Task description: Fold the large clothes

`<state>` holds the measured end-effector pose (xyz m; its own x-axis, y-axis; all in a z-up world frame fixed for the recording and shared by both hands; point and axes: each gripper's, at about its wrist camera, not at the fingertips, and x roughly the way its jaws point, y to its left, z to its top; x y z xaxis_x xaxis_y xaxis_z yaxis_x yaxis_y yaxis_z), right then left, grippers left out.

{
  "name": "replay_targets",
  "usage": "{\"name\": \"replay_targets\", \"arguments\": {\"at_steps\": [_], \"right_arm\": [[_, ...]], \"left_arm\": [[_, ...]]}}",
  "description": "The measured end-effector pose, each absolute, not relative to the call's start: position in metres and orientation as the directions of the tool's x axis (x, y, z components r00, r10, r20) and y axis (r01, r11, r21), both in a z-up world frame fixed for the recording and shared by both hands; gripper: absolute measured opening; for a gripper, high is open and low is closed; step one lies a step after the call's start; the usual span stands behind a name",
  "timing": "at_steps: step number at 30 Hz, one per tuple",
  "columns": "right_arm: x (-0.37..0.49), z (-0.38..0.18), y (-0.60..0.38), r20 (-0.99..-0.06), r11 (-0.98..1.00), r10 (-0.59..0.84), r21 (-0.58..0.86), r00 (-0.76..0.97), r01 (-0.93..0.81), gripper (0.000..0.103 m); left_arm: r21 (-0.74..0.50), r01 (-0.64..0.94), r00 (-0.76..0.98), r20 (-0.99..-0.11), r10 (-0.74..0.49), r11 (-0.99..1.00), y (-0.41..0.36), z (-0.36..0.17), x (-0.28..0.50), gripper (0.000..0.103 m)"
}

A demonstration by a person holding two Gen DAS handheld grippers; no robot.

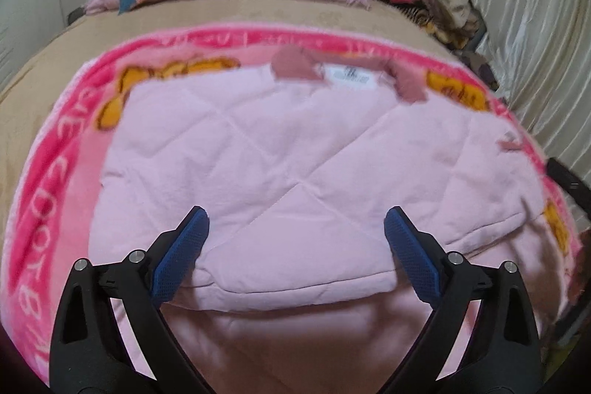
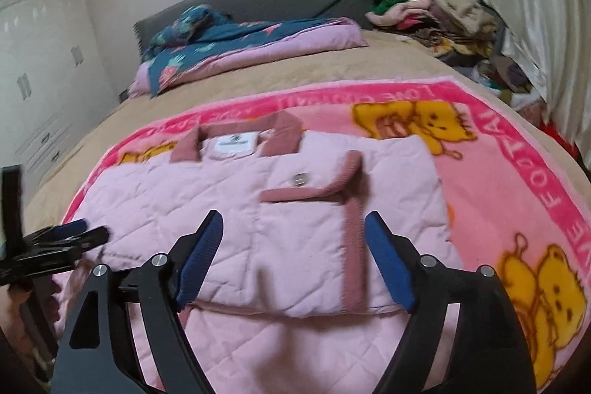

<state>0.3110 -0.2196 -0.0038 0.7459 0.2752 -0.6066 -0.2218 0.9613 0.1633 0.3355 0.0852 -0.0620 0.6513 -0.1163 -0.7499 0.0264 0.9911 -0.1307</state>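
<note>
jacket (image 2: 258,216) – white neck label (image 2: 232,143) unreadable | blanket (image 2: 517,172) under jacket – "LOVE" | left gripper (image 1: 297,220), right gripper (image 2: 293,228) spread, holding nothing | clothes pile (image 2: 436,10) beyond jacket

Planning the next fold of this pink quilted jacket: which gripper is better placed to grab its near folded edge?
Probably either: the left gripper and the right gripper both stand open, straddling the pink quilted jacket's near folded edge. The right also frames the trimmed placket.

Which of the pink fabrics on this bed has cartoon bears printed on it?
The bright pink fleece blanket spread under the jacket. It has yellow bears and white lettering; the pale pink quilted jacket is plain, and the folded quilt by the headboard has none.
</note>
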Motion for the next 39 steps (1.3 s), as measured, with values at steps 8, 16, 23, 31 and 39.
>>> {"name": "replay_targets", "arguments": {"at_steps": [8,16,23,31,39], "right_arm": [[0.317,-0.007,-0.177,-0.643,0.943,0.311,0.115,0.700,-0.313,0.086],[0.349,-0.070,-0.159,-0.762,0.958,0.233,0.071,0.604,-0.279,0.089],[0.341,-0.062,-0.162,-0.746,0.960,0.252,0.112,0.617,-0.256,0.091],[0.307,-0.033,-0.180,-0.689,0.960,0.276,0.165,0.670,-0.226,0.093],[0.279,-0.008,-0.205,-0.646,0.961,0.277,0.200,0.711,-0.193,0.097]], "left_arm": [[-0.154,-0.008,0.622,-0.774,-0.116,0.988,0.097,-0.085,0.340,0.093],[-0.164,-0.022,0.625,-0.772,-0.114,0.986,0.099,-0.084,0.339,0.093],[-0.168,-0.029,0.636,-0.764,-0.111,0.985,0.096,-0.073,0.331,0.093],[-0.196,-0.023,0.648,-0.749,-0.134,0.980,0.095,-0.055,0.316,0.093],[-0.200,-0.009,0.668,-0.731,-0.143,0.980,0.088,-0.036,0.297,0.094]]}}
